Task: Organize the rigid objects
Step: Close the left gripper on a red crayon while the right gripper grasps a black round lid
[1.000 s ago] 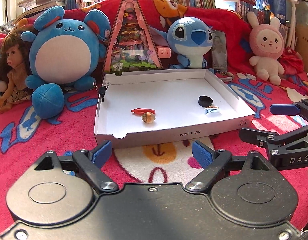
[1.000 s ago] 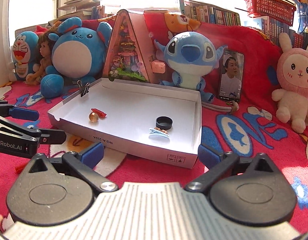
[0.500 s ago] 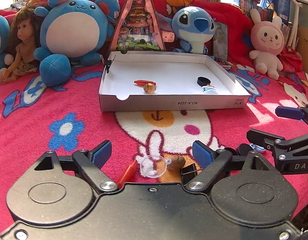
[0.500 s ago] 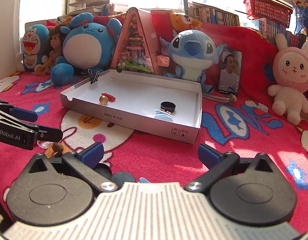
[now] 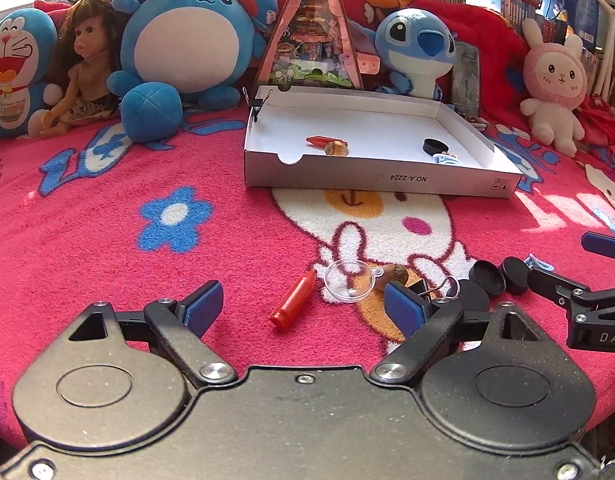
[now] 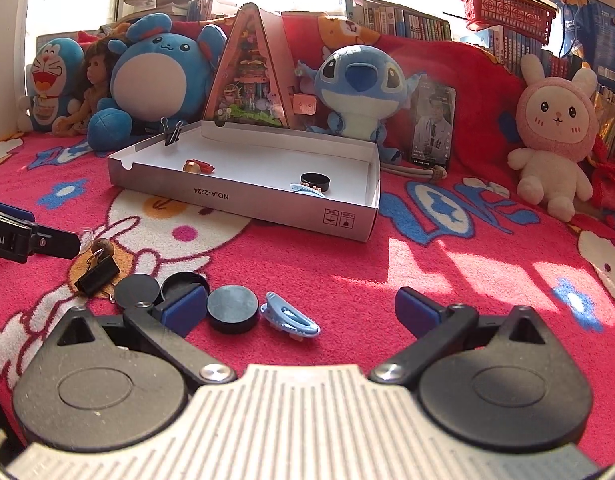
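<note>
White box (image 5: pixel 379 178) front reads "NO.A-2224" (upside down); both tongs (image 5: pixel 303 308) (image 6: pixel 303 312) released, empty.

Left gripper (image 5: pixel 303 310): matte black housing, blue pads, silver screws at six o'clock. Right gripper (image 6: pixel 299 312): same black arms, ribbed grey centre plate.
</note>
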`<act>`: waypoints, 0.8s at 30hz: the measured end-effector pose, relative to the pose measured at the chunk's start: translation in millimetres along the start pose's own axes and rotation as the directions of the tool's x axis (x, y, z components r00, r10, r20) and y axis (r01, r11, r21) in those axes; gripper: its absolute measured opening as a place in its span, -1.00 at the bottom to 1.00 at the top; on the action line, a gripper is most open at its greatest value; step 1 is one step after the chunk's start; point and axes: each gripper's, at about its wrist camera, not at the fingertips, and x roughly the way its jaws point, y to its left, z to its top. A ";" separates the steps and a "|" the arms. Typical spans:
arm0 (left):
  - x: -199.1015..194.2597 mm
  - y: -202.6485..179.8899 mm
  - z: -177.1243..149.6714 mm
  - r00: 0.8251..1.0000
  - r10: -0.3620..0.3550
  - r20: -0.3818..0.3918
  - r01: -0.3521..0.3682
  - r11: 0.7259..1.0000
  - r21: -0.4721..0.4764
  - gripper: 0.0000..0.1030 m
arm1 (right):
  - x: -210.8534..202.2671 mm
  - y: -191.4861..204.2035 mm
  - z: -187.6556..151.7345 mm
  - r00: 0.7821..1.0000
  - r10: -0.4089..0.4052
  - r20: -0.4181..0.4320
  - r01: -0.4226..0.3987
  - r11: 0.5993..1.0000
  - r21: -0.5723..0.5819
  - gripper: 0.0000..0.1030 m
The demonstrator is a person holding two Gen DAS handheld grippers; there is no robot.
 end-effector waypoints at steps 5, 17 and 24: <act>-1.4 8.1 -7.7 1.000 0.017 -0.008 -0.018 1.000 -0.025 0.69 | -0.2 -0.5 -7.7 1.000 -0.023 -0.006 0.023 1.000 0.010 1.00; -8.3 17.2 -15.3 0.998 0.057 0.010 -0.057 0.998 -0.005 -0.22 | -5.3 -5.4 -12.6 1.000 -0.007 -0.003 0.007 0.997 0.082 0.83; -7.4 10.6 -15.5 0.999 0.043 0.019 -0.043 0.998 0.033 -0.55 | -13.1 11.9 -11.0 0.999 0.049 0.010 -0.049 0.998 0.035 0.49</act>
